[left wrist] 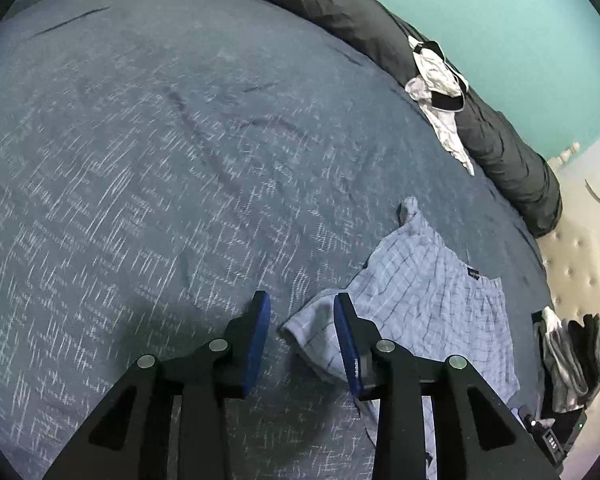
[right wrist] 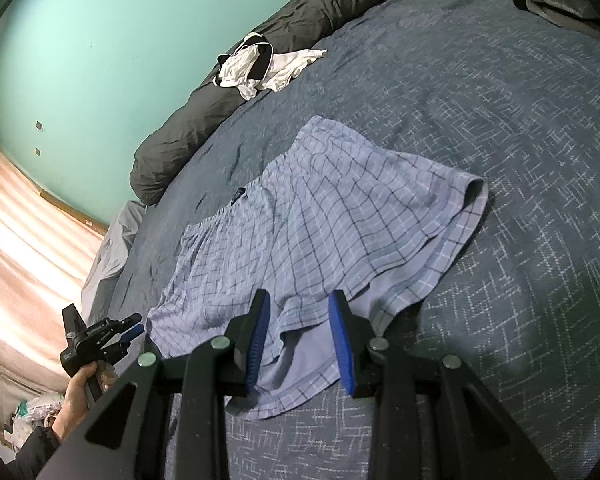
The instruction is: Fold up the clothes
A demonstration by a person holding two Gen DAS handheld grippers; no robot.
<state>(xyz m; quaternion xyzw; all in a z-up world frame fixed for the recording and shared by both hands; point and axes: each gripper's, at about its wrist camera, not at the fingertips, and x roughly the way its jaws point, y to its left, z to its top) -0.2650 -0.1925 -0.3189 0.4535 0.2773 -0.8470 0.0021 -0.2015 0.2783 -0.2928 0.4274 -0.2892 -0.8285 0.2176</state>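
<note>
The blue checked boxer shorts [right wrist: 320, 216] lie spread flat on the dark blue bedspread [right wrist: 500, 140], centre of the right wrist view and lower right of the left one. The left gripper [left wrist: 302, 344] hovers with its jaws apart, a hem corner lying loose between them, pads not pressing. The right gripper [right wrist: 300, 340] hangs over the near hem, jaws parted, nothing pinched. A white and black garment [right wrist: 260, 66] sits against the dark rolled duvet [right wrist: 204, 120], upper left.
</note>
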